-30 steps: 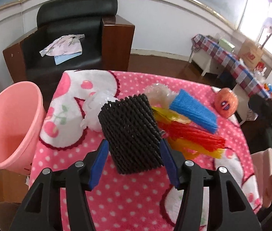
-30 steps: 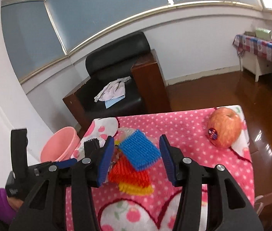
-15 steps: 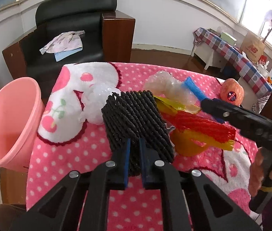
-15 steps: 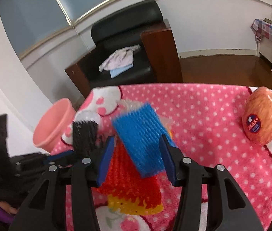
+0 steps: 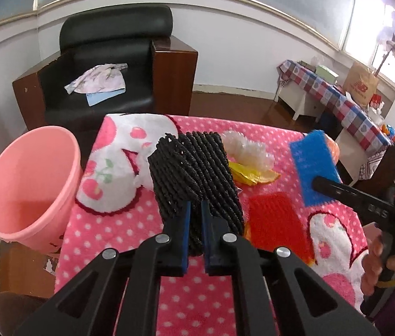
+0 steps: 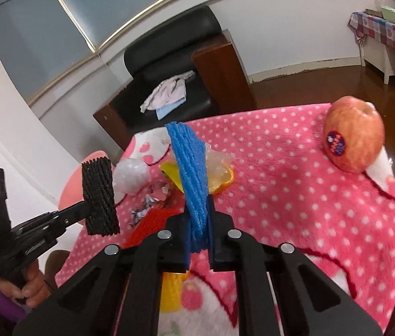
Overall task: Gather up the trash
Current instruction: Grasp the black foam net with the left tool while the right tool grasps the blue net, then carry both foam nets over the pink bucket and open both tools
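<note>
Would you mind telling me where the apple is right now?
In the right wrist view the apple sits at the far right corner of the pink dotted cloth, apart from the trash pile, right of the blue foam net.

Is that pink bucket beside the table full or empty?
Empty: the left wrist view looks into the pink bucket and shows only bare walls and bottom.

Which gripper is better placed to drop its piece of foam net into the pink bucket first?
Left, probably. The left gripper is shut on the black foam net, with the pink bucket open just beside it. The right gripper, shut on the blue foam net, sits farther across the table.
</note>
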{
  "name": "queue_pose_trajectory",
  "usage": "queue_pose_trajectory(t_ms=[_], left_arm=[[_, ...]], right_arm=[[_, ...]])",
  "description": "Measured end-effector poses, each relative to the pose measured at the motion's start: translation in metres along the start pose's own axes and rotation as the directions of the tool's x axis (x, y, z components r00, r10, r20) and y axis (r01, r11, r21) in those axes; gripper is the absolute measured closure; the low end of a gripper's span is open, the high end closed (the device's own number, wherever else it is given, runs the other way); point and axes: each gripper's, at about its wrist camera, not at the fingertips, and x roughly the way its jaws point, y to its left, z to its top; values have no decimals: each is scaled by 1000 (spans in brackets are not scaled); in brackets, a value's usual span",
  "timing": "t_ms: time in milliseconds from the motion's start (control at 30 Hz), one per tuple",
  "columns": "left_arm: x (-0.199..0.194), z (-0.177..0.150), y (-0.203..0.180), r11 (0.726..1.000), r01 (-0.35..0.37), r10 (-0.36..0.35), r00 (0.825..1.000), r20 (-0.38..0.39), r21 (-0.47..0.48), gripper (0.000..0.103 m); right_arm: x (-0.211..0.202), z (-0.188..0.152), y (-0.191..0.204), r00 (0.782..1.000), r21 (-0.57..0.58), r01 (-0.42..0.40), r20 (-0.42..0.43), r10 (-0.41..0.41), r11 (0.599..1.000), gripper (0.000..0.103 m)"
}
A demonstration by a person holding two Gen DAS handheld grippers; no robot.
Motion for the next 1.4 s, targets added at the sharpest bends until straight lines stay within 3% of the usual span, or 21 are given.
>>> queue_pose_trajectory(t_ms=[300, 567, 1000, 1400], left_arm=[[-28, -7, 4, 1000, -3, 2, 998, 57, 10, 97], [-64, -17, 16, 999, -14, 8, 991, 137, 45, 97], [-109, -35, 90, 996, -86, 92, 967, 239, -36, 97], [-99, -35, 163, 983, -142, 168, 955, 246, -121, 97]], right_arm=[[-30, -13, 22, 999, -5, -13, 36, 14, 1000, 94], [-32, -22, 61, 997, -36, -53, 52, 55, 998, 94], [19, -22, 159, 982, -126, -187, -18, 186, 974, 94], [85, -1, 223, 971, -174, -227, -115, 209, 958, 94]])
